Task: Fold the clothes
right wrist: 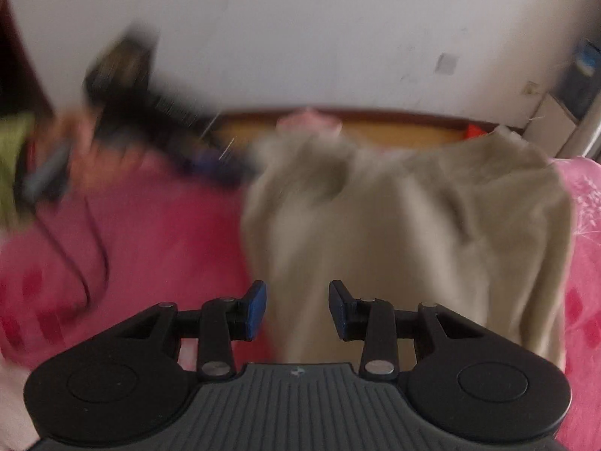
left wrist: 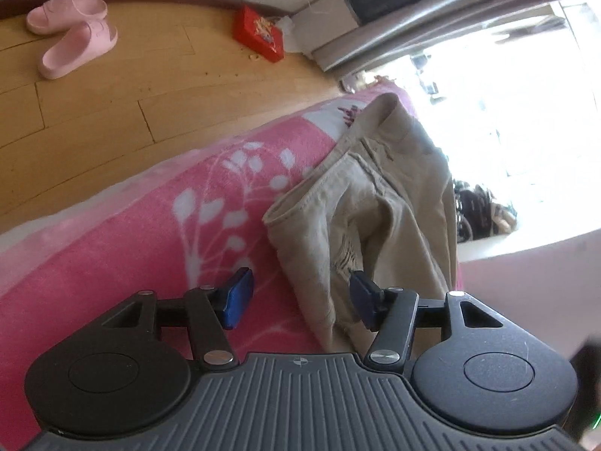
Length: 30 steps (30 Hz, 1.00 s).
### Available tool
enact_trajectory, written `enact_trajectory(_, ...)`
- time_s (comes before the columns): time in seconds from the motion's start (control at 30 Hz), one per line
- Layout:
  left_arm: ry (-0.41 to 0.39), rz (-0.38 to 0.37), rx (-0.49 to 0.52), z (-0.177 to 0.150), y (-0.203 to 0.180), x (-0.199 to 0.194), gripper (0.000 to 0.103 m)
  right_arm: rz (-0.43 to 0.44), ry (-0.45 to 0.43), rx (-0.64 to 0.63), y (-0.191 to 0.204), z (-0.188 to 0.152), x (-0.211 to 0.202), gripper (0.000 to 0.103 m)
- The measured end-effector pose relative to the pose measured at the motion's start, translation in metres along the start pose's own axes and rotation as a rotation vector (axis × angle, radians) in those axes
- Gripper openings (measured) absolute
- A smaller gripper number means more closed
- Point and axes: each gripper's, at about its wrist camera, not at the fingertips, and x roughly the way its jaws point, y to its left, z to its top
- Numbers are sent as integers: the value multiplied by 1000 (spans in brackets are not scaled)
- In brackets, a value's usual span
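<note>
Beige trousers (left wrist: 360,206) lie folded on a pink blanket with white leaves (left wrist: 150,233), waistband at the far end. My left gripper (left wrist: 300,297) hangs open just over the near end of the trousers. Its right finger is above the cloth, its left finger above the blanket, and neither pad presses on anything. In the blurred right wrist view the trousers (right wrist: 413,225) spread across the pink bed cover (right wrist: 142,233). My right gripper (right wrist: 298,308) stands open above their near edge with nothing pinched. The other gripper (right wrist: 124,112), in a hand, shows as a dark smear at the upper left.
Beyond the bed's edge is a wooden floor (left wrist: 112,112) with pink slippers (left wrist: 71,37) and a red box (left wrist: 259,34). A bright window (left wrist: 507,94) is at the right. A dark cable (right wrist: 82,263) trails over the cover at the left.
</note>
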Motion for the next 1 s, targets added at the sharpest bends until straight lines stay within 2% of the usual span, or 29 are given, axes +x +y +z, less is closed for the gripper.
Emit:
enact_trajectory(0.07,-22,9,-12,0,0,1,35,-54,44,2,12,-7,13,39)
enact_trajectory(0.1,-28,18,-17,0,0,2,30,-83,64,7,17,-10,19,39)
enact_trajectory(0.13,-35,27,-21,0,0,3,19,-121,73,22,16,-13,24,39)
enact_trajectory(0.17,-40,35,-26,-1,0,3,15,-159,77,19,17,-16,27,39)
enact_trajectory(0.23,-45,51,-30,-2,-3,3,12,-190,68,9,17,-23,31,38)
enact_trajectory(0.4,-37,51,2,-3,-7,1,12,-212,22,109,-1,-23,26,7)
enact_trajectory(0.47,-8,35,6,-4,-7,4,17,-247,-3,138,-14,-22,22,7)
enact_trajectory(0.53,3,24,8,-4,-8,7,22,-245,-14,207,-31,-22,19,7)
enact_trajectory(0.63,2,21,7,-4,-8,12,24,-208,-36,313,-53,-21,18,7)
enact_trajectory(0.7,-8,21,0,-4,-8,13,13,-160,-51,376,-61,-24,17,4)
enact_trajectory(0.77,-20,10,-9,-4,-12,4,7,-88,-58,398,-60,-24,8,2)
enact_trajectory(0.9,-10,-41,-35,2,-18,-30,6,59,-73,435,-56,-25,-11,2)
enact_trajectory(1.0,33,-10,1,5,-19,-50,6,200,-44,365,-37,-21,-33,2)
